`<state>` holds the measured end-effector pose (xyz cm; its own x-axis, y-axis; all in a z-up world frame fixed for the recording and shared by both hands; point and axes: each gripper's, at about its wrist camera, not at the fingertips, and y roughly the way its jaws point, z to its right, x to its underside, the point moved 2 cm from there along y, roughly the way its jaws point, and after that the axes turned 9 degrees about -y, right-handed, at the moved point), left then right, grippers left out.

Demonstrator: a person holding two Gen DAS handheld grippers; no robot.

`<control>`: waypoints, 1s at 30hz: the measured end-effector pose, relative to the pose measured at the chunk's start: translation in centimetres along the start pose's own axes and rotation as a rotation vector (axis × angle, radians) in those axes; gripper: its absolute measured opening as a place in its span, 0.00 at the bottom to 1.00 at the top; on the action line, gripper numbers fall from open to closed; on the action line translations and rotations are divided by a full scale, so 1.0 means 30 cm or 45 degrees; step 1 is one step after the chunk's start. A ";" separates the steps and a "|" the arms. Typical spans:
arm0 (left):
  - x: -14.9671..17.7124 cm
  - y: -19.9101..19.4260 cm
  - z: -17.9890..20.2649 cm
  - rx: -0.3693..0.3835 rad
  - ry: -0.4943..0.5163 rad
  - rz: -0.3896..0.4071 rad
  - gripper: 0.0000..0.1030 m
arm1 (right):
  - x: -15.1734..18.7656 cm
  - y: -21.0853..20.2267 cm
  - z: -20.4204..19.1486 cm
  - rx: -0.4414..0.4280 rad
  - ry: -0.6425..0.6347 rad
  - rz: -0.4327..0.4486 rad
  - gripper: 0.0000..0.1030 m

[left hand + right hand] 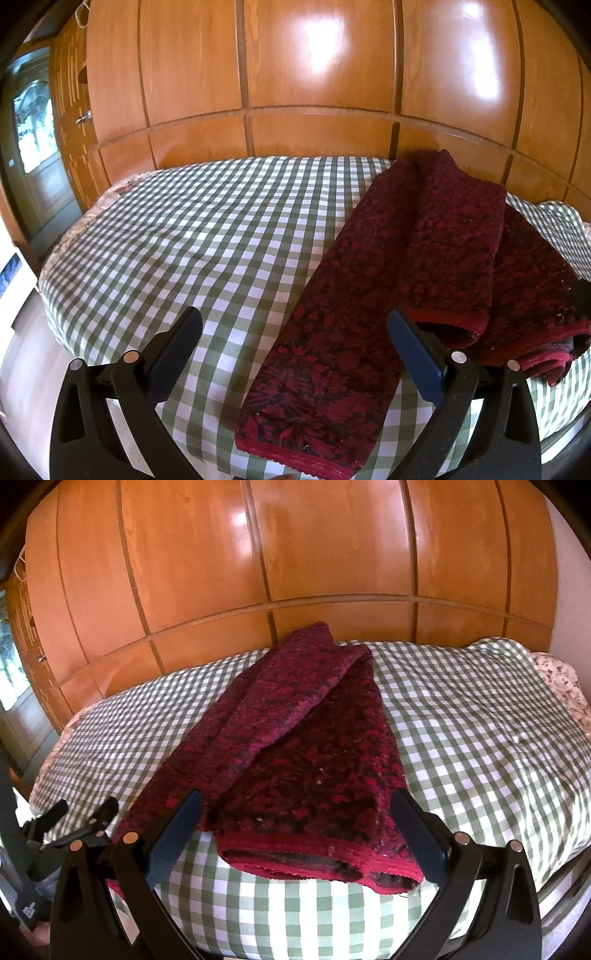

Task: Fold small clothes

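- From the left wrist view, the left claw (295,343) stood wide open with nothing between its fingers, hanging above the near edge of the bed (177,236).
- The bed wore a green-and-white checked sheet (147,258), lightly creased toward its left side.
- A dark red patterned garment (388,266) lay on the right half of the bed, running from the far edge to the near edge. One long strip of it reached the near edge, its hem lying flat there; a second folded layer overlapped it further right, and more of the cloth bunched toward the near right corner.
- The claw's right finger (417,358) was in front of the garment's hem; whether it touched the cloth could not be told.
- Behind the bed stood a glossy wooden wardrobe (295,74), and a door (40,155) showed at the far left.
- From the right wrist view, the right claw (295,827) was also spread wide and held nothing, hovering at the near edge of the bed (480,720).
- The garment (317,760) lay between its fingers, the thick hem at the near edge, a lighter folded flap resting over its left part.
- The left claw (85,812) appeared at the near left, open.
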<state>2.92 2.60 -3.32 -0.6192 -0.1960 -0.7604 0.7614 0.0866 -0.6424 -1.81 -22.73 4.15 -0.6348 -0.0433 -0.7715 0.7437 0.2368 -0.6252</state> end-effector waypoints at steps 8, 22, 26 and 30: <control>0.015 0.085 -0.126 0.108 -0.166 -0.122 0.96 | -0.079 0.083 -0.053 -0.258 -0.002 -0.079 0.63; 0.047 0.089 -0.238 0.017 -0.144 -0.135 0.96 | -0.074 0.401 -0.188 -0.279 -0.099 -0.343 0.55; 0.044 0.077 -0.208 0.026 -0.096 -0.113 0.96 | -0.086 0.453 -0.201 -0.270 -0.157 -0.370 0.25; 0.053 0.078 -0.181 0.040 -0.062 -0.124 0.96 | -0.116 0.413 -0.168 -0.300 -0.157 -0.327 0.12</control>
<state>2.68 7.80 -6.54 -0.6811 -0.2490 -0.6886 0.7044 0.0340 -0.7090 8.56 -14.76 -0.32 -0.7536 -0.2437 -0.6104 0.4855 0.4195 -0.7670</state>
